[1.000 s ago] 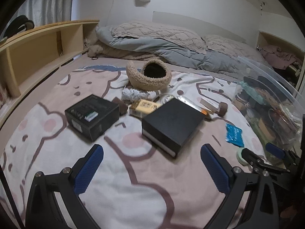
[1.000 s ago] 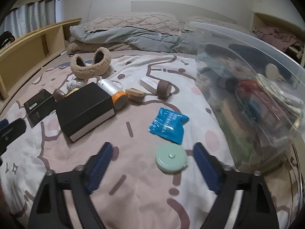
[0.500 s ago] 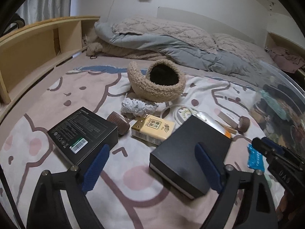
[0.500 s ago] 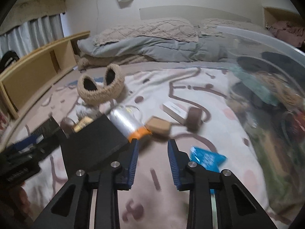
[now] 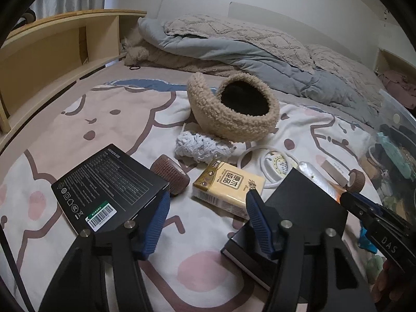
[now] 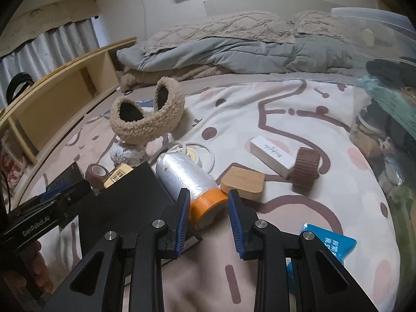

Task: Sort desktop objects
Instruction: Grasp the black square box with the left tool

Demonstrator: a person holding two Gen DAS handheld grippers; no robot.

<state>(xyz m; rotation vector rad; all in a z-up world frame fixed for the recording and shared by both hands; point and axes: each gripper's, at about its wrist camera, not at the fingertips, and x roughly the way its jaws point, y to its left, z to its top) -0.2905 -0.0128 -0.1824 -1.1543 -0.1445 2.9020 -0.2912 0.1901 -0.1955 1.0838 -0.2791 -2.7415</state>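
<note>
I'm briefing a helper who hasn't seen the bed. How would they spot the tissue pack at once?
Start at the fluffy tan earmuffs in the middle of the patterned bedspread. In the left wrist view, just nearer the camera, past a white knitted bundle, lies the tissue pack: the only yellow, soft, flat packet, with a brown roll to its left.

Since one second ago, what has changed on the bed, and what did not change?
Both grippers moved forward and narrowed. The right gripper left the green tape measure and now straddles the orange end of the silver tube, with no clear press. The left gripper is closing, with the yellow tissue pack just ahead of its fingers. The black boxes, earmuffs and other items stayed put.
</note>
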